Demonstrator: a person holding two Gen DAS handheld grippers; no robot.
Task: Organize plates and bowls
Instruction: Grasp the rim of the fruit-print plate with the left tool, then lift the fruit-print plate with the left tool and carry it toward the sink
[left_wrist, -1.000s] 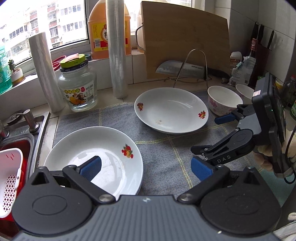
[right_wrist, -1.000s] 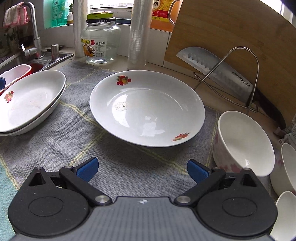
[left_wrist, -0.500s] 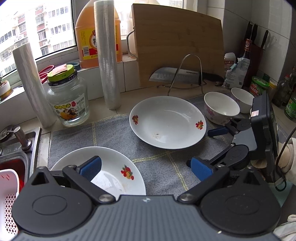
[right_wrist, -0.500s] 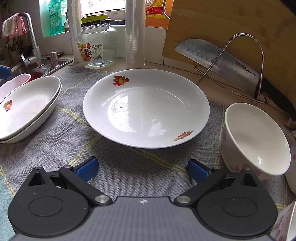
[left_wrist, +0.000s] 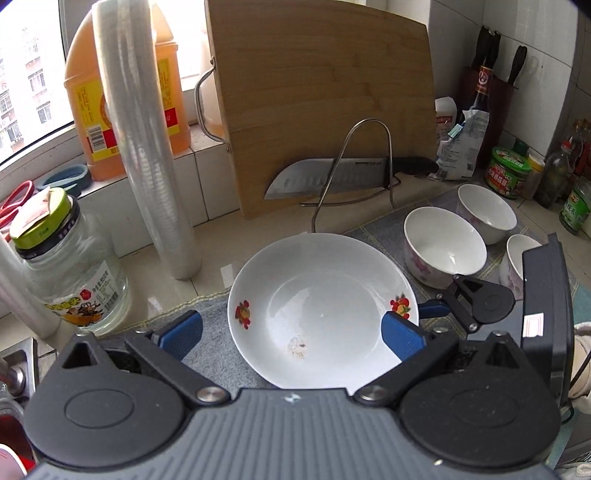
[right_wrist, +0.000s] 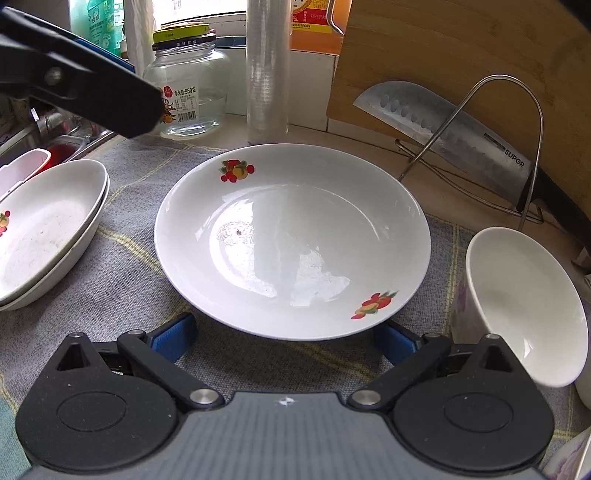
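Countertop view: left tool (left_wrist: 291, 330) has swung over the plate (left_wrist: 321, 314).

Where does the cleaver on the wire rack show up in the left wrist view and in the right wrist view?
Left wrist: the cleaver lies centre, above the plate, against the cutting board.
Right wrist: the cleaver sits upper right, blade tip pointing left.
Shared landmark: the wire rack looping in front of the blade in both views.

Bright daylight enters from the window (left_wrist: 22, 92) at the upper left of the frame, blown out to white there. Glare patches shine on the plate (right_wrist: 291, 240); fisheye distortion bends the edges, corners dark, focus sharp throughout.
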